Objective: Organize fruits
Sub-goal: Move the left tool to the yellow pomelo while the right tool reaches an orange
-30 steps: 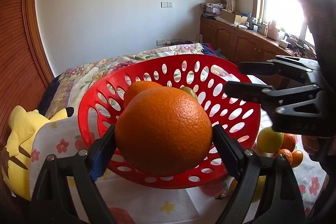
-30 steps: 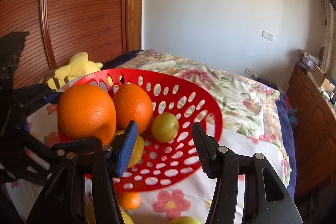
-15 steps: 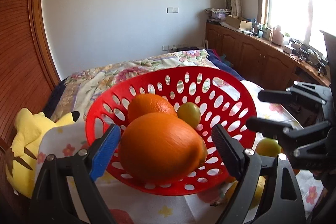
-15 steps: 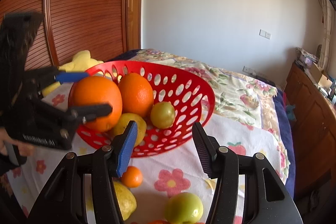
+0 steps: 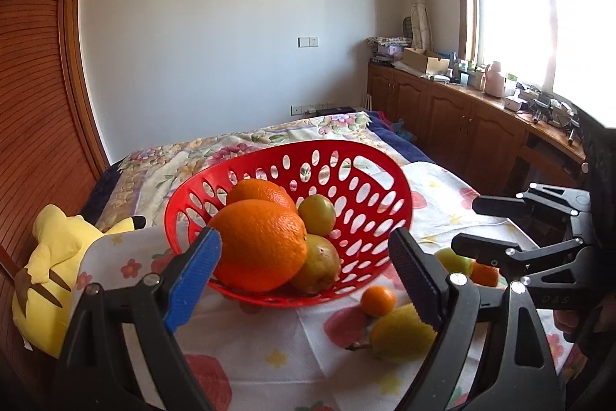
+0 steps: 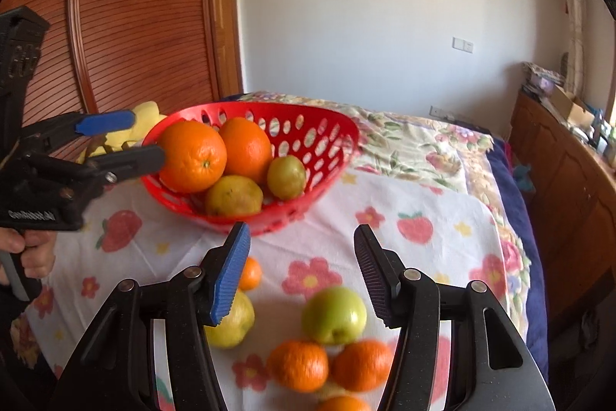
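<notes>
My left tongs [image 5: 304,270] gape released beside the large orange [image 5: 258,244] resting in the red basket [image 5: 389,214], while my right tongs [image 6: 302,282], also spread, hover above a green apple [image 6: 333,314] to collect it.

Four fruits [image 6: 191,156] in red basket [image 6: 331,141]

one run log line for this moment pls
left gripper: open, empty | big orange: in red basket | right gripper: open over green apple

yellow plush toy [image 5: 50,268] | floral bedspread [image 6: 419,145] | wooden cabinets [image 5: 454,126] | window [image 5: 539,10]
</notes>
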`<state>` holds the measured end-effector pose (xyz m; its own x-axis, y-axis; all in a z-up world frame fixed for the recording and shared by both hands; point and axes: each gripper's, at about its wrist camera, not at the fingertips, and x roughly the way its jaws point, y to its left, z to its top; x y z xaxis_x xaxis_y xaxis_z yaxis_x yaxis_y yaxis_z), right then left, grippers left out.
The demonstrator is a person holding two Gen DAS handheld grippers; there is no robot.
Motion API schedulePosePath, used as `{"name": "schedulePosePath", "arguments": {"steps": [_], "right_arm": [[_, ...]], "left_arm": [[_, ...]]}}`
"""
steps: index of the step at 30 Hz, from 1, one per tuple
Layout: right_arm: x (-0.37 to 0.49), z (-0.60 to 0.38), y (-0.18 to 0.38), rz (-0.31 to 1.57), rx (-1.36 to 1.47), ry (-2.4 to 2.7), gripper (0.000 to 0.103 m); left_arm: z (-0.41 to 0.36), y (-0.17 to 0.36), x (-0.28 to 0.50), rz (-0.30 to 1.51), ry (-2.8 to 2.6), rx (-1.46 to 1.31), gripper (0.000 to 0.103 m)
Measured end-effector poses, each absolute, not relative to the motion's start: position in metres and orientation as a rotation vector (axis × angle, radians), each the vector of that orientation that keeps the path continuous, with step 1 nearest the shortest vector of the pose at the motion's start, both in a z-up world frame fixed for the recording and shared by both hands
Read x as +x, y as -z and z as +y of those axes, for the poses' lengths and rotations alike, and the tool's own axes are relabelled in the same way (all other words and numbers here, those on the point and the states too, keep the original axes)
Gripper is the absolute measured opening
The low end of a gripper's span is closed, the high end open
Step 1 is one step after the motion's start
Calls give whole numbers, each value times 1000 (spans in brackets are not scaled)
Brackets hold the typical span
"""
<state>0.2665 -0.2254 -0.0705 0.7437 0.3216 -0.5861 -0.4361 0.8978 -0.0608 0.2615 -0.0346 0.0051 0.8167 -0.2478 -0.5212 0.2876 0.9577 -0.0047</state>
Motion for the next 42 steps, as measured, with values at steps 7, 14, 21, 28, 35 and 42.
{"name": "schedulePosePath", "arguments": {"steps": [7, 14, 21, 28, 35, 42], "right_arm": [[241, -246, 87, 638, -146, -361, 58], [222, -263, 103, 666, -135, -314, 58], [209, -277, 120, 703, -127, -278, 58], [204, -286, 132, 725, -95, -272, 56], [201, -288, 140, 748, -99, -265, 50], [205, -284, 146, 777, -119, -267, 47]], "left_arm": [[-39, 3, 229, 512, 284, 75, 89], [-45, 30, 214, 545, 309, 45, 89], [-54, 54, 212, 589, 325, 44, 89], [-62, 66, 211, 589, 340, 58, 89], [-66, 71, 209, 597, 369, 70, 89], [-72, 72, 209, 608, 383, 100, 89]]}}
